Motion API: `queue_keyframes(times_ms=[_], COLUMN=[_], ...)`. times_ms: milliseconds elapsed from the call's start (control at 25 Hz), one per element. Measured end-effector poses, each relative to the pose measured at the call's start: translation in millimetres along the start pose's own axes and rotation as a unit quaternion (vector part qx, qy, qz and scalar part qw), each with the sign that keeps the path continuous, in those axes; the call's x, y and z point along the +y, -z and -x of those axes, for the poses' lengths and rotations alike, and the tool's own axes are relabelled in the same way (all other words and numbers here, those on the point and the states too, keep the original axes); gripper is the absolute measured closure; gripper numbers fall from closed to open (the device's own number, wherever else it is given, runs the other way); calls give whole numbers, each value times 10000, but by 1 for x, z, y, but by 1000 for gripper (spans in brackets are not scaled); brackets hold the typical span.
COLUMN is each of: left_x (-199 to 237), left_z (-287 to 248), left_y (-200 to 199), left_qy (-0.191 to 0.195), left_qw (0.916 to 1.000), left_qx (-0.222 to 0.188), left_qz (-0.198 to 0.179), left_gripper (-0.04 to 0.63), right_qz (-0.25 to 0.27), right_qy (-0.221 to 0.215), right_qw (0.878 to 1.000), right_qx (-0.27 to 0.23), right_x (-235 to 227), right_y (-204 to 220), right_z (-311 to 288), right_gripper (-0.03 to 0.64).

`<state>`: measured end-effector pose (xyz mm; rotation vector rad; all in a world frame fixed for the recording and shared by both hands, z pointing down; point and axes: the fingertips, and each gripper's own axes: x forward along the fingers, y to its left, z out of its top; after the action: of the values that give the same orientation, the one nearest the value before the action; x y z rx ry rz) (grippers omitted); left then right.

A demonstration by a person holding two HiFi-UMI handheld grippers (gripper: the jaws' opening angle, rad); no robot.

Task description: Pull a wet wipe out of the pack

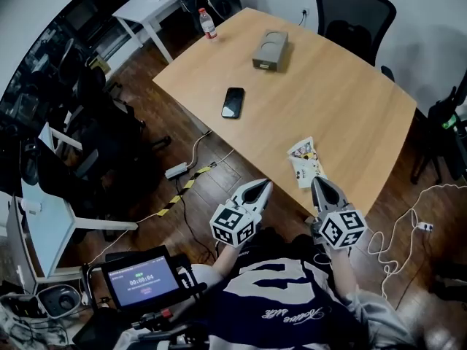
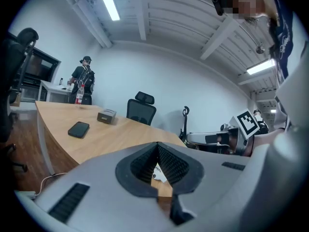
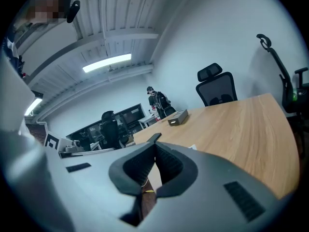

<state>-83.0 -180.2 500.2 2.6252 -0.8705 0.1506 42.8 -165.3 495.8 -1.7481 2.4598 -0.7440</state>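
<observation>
The wet wipe pack (image 1: 305,161), white with colourful print, lies flat at the near edge of the wooden table (image 1: 350,108). My left gripper (image 1: 265,185) hovers over the floor just short of that edge, left of the pack, its jaws closed tip to tip and holding nothing. My right gripper (image 1: 318,181) is just below the pack, also shut and empty. In the left gripper view a bit of the pack (image 2: 161,173) shows behind the closed left gripper (image 2: 158,144). In the right gripper view the right gripper (image 3: 155,140) points across the table.
A black phone (image 1: 233,102) lies mid-table, with a grey box (image 1: 270,49) and a bottle (image 1: 208,22) farther back. Black office chairs (image 1: 350,9) stand around the table. Cables (image 1: 398,232) trail over the wooden floor, and a small screen (image 1: 141,277) sits at lower left.
</observation>
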Motion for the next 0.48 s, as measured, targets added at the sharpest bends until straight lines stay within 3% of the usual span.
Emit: queue_keyframes(times_ms=[240, 480], left_x=[-11, -17], left_z=[-34, -74], left_y=[25, 55], left_qy=[492, 699], left_qw=[9979, 9936], left_qx=[433, 891], left_qz=[17, 49], left_gripper=[592, 592], right_qz=[-156, -27], right_qy=[472, 466], right_qw=[9987, 9987], right_qx=[-81, 199], right_x=[-37, -62], right_y=[-6, -4], right_z=[7, 1], right_gripper=[627, 627])
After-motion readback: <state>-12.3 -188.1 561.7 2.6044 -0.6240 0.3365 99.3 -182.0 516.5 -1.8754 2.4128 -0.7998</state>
